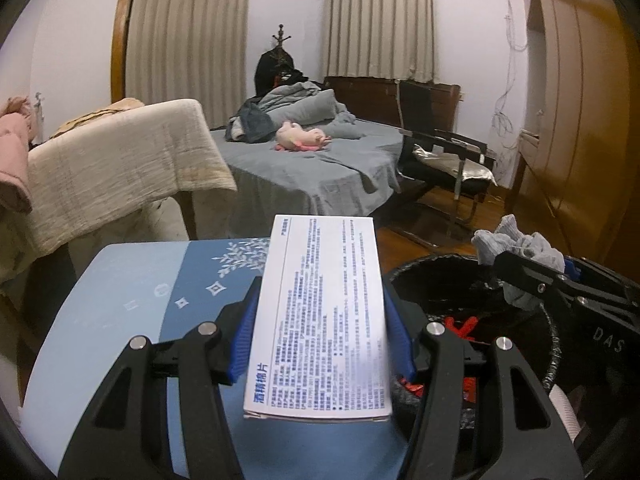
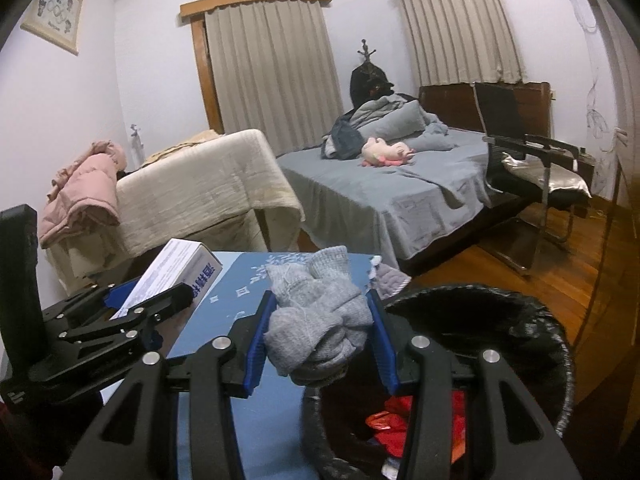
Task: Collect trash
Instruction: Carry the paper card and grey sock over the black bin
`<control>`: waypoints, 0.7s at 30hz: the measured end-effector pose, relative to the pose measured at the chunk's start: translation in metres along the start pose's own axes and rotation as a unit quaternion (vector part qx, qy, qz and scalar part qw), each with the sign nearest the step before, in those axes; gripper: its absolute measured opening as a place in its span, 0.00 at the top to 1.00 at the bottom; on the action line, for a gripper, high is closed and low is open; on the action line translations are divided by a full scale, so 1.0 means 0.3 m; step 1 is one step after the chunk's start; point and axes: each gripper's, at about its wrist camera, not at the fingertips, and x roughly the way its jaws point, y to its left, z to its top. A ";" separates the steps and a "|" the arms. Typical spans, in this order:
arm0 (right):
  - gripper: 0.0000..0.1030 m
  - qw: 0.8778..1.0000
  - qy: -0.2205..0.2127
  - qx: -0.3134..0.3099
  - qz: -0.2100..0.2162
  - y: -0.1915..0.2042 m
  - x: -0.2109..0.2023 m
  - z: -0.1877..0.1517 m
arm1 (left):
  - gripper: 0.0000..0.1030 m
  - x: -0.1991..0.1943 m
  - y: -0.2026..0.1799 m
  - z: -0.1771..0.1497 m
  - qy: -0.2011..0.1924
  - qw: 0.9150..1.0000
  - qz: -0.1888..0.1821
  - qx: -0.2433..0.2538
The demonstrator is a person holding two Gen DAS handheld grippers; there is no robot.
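My left gripper (image 1: 320,336) clamps the stiff, light box (image 1: 320,312) by its long sides; my right gripper (image 2: 320,336) pinches a soft, crushable grey cloth wad (image 2: 320,320) above the bin (image 2: 552,344).

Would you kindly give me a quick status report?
Left tongs shut on white box. Right tongs shut on grey sock. Bin just right, nothing blocking.

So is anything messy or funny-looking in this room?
Yes. The bed is unmade, with clothes and bedding heaped in a pile near a pink plush toy. A pink jacket is slung crookedly over the covered furniture's end.
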 end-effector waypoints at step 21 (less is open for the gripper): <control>0.56 0.997 -0.011 0.033 -0.064 -0.203 -0.099 -0.025 | 0.47 0.067 -0.238 0.000 0.003 0.996 -0.071 0.049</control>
